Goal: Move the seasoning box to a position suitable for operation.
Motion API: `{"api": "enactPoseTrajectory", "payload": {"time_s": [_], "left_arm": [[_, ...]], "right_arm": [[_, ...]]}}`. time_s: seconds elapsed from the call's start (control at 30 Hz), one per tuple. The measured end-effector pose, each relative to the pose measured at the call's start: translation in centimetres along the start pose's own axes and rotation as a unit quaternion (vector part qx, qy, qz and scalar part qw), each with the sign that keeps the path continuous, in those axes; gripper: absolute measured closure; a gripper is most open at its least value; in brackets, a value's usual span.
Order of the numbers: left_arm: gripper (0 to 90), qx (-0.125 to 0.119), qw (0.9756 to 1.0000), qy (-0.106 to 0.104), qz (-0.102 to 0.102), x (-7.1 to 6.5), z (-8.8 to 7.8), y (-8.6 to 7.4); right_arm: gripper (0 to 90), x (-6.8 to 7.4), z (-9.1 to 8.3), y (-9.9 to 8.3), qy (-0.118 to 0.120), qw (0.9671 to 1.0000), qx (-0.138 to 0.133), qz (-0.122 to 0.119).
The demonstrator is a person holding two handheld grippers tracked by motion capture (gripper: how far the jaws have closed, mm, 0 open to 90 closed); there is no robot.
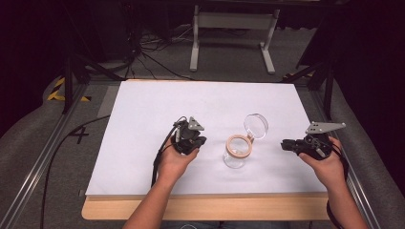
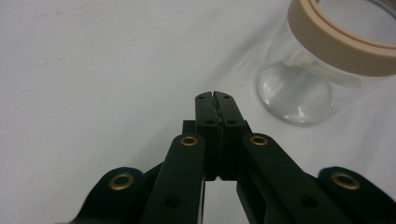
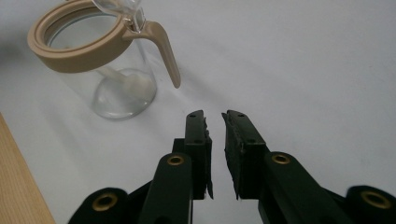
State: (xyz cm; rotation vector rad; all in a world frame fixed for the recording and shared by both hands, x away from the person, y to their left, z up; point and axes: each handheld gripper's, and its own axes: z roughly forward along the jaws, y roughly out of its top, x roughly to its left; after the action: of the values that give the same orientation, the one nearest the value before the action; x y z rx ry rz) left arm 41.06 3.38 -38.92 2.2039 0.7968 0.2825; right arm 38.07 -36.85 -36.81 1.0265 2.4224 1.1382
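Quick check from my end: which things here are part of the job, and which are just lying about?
In play, likely:
glass jar with tan rim, standing on the white table
its hinged lid, swung open
left gripper, jaws shut
right gripper, jaws slightly apart

Just about:
white frame and cables on the floor beyond

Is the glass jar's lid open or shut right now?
Open: the clear lid is flipped back behind the jar's tan rim, leaving the mouth uncovered.

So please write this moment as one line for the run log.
left gripper: shut, empty, left of jar | right gripper: slightly open, empty, right of jar | glass jar: upright, hinged lid open
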Motion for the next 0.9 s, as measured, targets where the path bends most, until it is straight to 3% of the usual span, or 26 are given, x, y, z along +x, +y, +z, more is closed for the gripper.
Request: {"api": "enactPoseTrajectory", "payload": {"time_s": [0.27, 0.6, 0.9], "left_arm": [[89.9, -0.003, 0.9992, -0.04, -0.004, -1.2, 2.4, 0.3], [89.9, 0.012, 0.9987, -0.048, 0.008, -2.2, 4.2, 0.3], [89.9, 0.004, 0.998, -0.062, 0.01, -2.5, 4.6, 0.3]], "right_arm": [[78.5, 0.5, -0.1, -0.2, -0.003, 1.0, 0.007, -0.005], [78.2, 1.0, -0.1, -0.1, 0.002, 0.9999, 0.007, -0.011], [77.7, 1.1, 0.0, 0.0, 0.007, 0.9999, 0.008, -0.013]]}}
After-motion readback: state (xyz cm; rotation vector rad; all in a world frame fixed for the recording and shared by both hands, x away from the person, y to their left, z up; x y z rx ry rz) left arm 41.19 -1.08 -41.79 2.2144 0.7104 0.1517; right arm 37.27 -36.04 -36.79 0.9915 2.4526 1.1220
